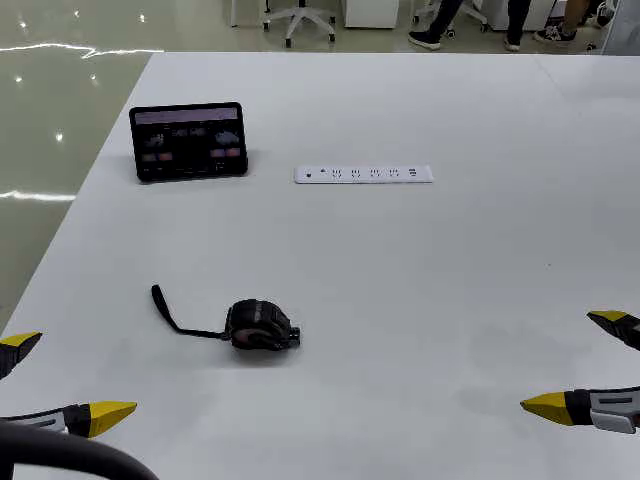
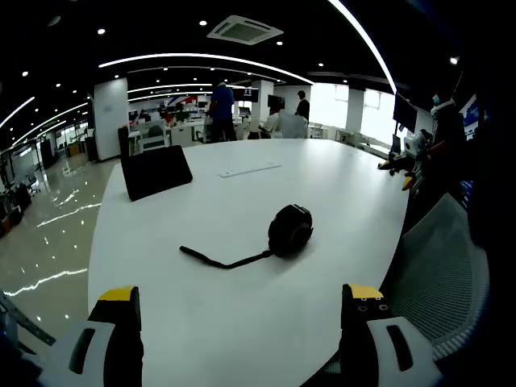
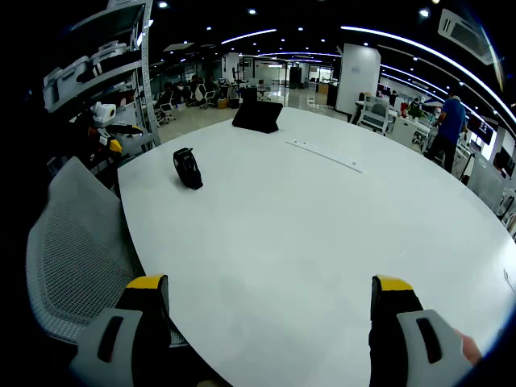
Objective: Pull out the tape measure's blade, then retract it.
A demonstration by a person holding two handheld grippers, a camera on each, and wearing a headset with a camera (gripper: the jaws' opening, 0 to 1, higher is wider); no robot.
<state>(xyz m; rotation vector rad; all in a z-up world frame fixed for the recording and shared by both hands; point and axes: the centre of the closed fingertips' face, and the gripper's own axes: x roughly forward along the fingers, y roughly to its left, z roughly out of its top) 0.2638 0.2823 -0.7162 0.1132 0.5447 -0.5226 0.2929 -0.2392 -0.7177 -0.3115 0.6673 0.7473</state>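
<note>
Nearest me in the head view, my left gripper (image 1: 60, 380) sits at 7 o'clock and my right gripper (image 1: 578, 362) at 4 o'clock. Both have their jaws spread wide and hold nothing, and both hover low over the white table (image 1: 450, 300).

The tape measure (image 1: 260, 325) lies on its own just below centre, at about 7 o'clock. Its black wrist strap (image 1: 175, 318) trails off toward 9 o'clock. It is near the left gripper and well apart from the right.

I see no blade drawn out, so I judge the task unstarted and the step in hand is the approach. Next I would need one gripper to pin the case and the other to pinch the blade hook, whose side I cannot make out.

Farther off, a tablet (image 1: 188, 140) stands at 10 o'clock and a power strip (image 1: 364, 174) lies at 1 o'clock.
</note>
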